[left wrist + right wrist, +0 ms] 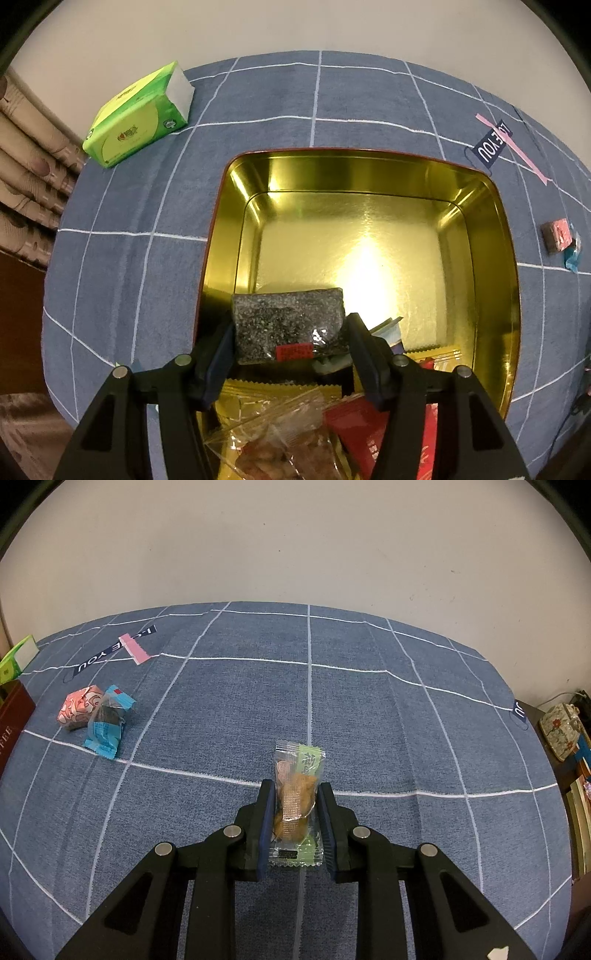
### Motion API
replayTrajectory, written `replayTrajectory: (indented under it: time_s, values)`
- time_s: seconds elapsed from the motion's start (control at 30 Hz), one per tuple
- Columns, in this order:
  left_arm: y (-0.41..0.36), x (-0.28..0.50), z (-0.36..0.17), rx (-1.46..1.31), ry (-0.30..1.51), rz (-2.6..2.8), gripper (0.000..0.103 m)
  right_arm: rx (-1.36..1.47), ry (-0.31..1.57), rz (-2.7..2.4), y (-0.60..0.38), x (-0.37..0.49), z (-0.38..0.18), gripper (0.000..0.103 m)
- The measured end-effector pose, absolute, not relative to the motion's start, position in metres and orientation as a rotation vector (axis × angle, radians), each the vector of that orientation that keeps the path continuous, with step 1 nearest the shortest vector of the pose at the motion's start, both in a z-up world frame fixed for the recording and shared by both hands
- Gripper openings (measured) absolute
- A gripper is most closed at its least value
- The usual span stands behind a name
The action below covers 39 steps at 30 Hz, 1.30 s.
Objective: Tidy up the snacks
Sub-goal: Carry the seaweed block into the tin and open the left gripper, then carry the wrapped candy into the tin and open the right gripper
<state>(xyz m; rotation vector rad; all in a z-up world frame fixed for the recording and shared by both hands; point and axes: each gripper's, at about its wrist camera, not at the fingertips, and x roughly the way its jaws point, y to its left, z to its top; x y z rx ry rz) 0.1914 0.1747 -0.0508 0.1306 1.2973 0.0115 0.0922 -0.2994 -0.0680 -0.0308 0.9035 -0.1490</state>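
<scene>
Gold tin waits below the left hand-held gripper, clamped on a speckled bar; release toward 12 o'clock, while the right hand-held gripper pinches its green packet.

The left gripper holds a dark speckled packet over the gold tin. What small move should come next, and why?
Probably open the left gripper: its dark speckled packet already hangs inside the gold metal tin, just above the other wrapped snacks.

snack packet between right jaws
</scene>
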Motion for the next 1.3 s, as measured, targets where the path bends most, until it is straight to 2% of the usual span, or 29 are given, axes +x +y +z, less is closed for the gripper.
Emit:
replayTrajectory:
  time_s: [0.13,0.23,0.53,0.8,1.3]
  values:
    - [0.176,0.19,-0.048,0.123,1.293,0.006,0.061,-0.035,0.904,-0.151,-0.299,0.092,-0.068,0.022]
    - [0.175,0.187,-0.041,0.133,1.27,-0.005,0.066,-0.043,0.904,-0.155,-0.298,0.092,-0.068,0.022]
    - [0.178,0.177,-0.017,0.127,1.21,0.006,0.066,-0.052,0.904,-0.159,-0.296,0.093,-0.069,0.022]
    - [0.174,0.138,0.016,0.178,1.089,0.039,0.066,-0.054,0.904,-0.161,-0.297,0.093,-0.068,0.022]
    - [0.202,0.067,0.026,0.106,1.01,0.132,0.066,-0.041,0.924,-0.178,-0.296,0.094,-0.068,0.021]
